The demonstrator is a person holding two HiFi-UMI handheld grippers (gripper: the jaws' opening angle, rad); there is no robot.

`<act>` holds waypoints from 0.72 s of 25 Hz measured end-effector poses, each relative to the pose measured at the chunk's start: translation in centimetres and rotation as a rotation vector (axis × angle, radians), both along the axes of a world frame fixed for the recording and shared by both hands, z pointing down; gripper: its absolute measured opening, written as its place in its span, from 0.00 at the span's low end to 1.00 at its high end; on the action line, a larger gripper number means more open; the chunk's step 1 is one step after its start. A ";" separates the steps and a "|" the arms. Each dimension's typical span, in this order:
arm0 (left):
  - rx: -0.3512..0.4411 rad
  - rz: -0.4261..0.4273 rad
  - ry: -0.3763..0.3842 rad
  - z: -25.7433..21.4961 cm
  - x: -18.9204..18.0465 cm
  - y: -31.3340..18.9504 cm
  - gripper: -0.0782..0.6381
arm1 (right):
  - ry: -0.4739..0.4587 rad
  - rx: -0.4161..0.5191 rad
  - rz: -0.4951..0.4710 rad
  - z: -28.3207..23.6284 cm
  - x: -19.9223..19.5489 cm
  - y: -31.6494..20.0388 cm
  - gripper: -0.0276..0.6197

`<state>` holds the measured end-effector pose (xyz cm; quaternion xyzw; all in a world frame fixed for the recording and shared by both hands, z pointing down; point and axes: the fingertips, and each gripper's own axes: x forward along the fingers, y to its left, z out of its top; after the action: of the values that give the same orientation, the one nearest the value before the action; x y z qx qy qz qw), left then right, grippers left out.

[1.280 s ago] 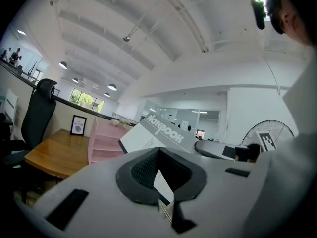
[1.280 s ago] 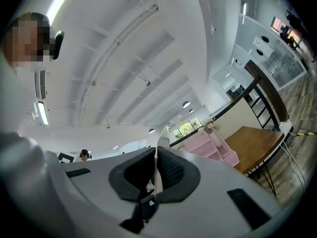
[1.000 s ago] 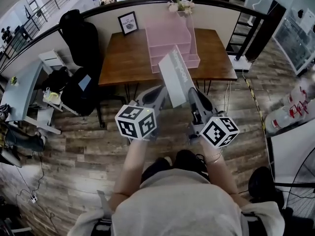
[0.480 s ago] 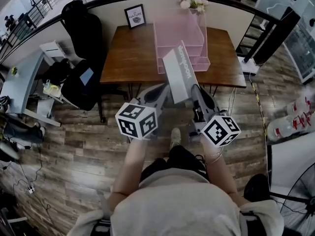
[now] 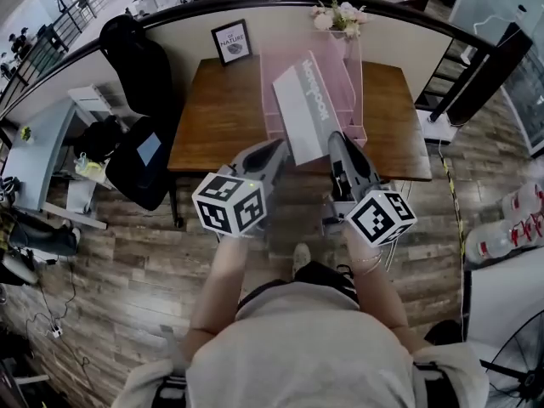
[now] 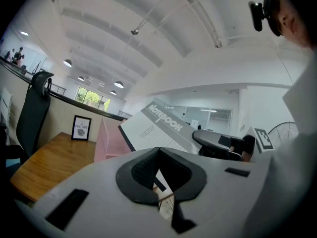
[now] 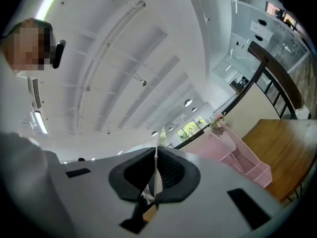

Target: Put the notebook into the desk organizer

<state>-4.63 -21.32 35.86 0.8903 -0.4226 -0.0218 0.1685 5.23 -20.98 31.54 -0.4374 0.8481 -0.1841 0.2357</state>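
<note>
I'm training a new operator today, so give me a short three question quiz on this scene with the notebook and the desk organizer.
1. True or false: the notebook lies flat on the wooden table.
2. What grips the notebook? A, the left gripper alone; B, the right gripper alone; C, both.
3. Fill in the blank: the desk organizer is ___ in colour.

Key:
1. False. It is held up off the table, tilted.
2. C. Each gripper's jaws are closed on an edge of it.
3. Pink.
</note>
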 end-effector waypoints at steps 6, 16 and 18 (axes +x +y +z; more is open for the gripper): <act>0.007 -0.034 0.001 -0.5 0.7 -5.3 0.12 | -0.013 -0.001 -0.011 -0.4 1.0 -6.1 0.07; -0.005 -0.093 -0.017 -0.1 1.7 -10.7 0.12 | -0.036 -0.047 -0.065 0.8 2.1 -11.9 0.07; -0.006 -0.098 -0.019 -0.1 1.8 -11.3 0.12 | -0.043 -0.052 -0.066 0.9 2.1 -12.5 0.07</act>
<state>-2.83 -32.62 35.74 0.8682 -0.4671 -0.0204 0.1662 7.34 -33.52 32.47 -0.4113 0.8515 -0.2232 0.2364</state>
